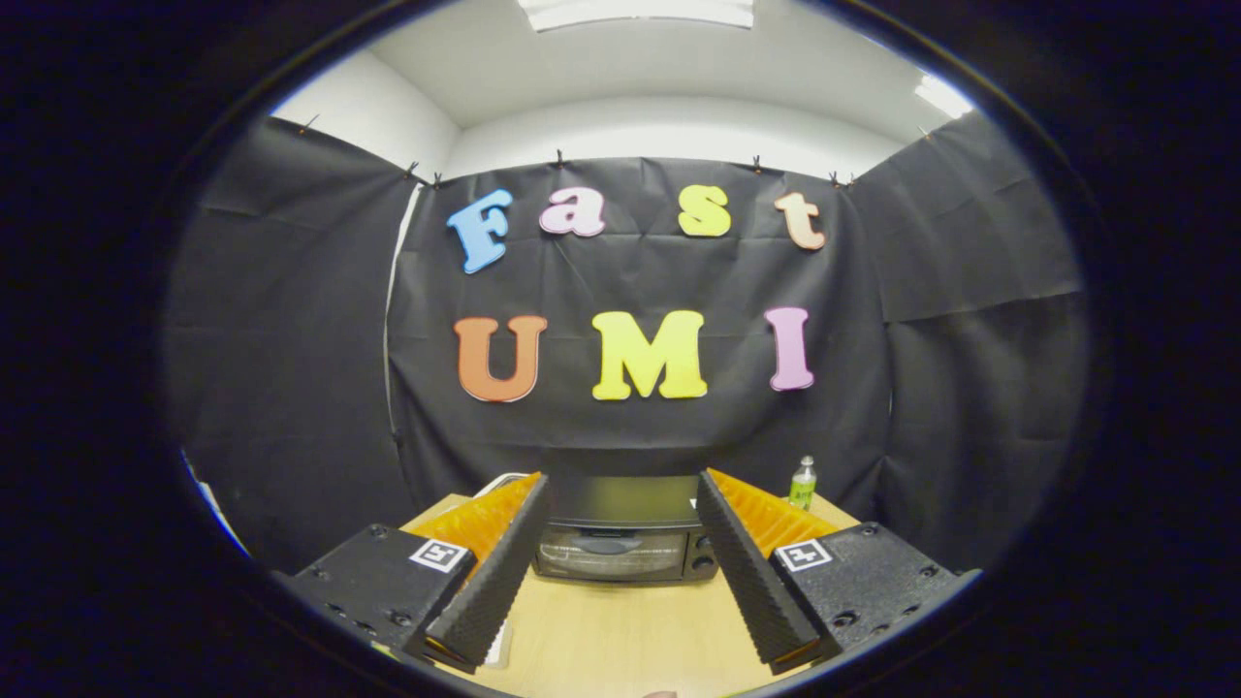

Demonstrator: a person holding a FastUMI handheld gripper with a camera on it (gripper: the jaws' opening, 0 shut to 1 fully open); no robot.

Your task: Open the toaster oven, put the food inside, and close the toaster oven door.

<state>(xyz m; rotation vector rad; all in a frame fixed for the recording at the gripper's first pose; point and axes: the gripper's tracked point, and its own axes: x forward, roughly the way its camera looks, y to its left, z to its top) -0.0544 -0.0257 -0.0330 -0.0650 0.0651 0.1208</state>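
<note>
Two ridged fingers [490, 572] frame the scene, spread wide with nothing between them but bare table, so the gripper [620, 504] is released and grasps nothing. Each finger angles up and inward from a dark block that bears a small square marker, and the two tips stand well apart at about the height of the toaster oven's top. The gripper is held level and points straight ahead over the wooden table [620, 630], with the fingers off its surface.

Just ahead of the fingertips, and seen through the gap between them, the toaster oven [620, 531] sits on the table against the booth's black cloth wall [291, 339]. Its door is closed, with the handle [608, 545] across the upper part of the glass. The glass is dark and reflective, so whatever may be inside cannot be made out. Two knobs [702, 551] show at its right end, partly covered by the right finger.

Beyond the right finger a small green bottle [802, 483] stands upright on the table near the wall, apart from the oven. Behind the left finger a pale edge of something flat shows beside the oven, too hidden to identify. Another pale scrap lies on the table beside the base of the left finger, mostly covered. At the table's near edge a small rounded thing is cut off and cannot be told.
</note>
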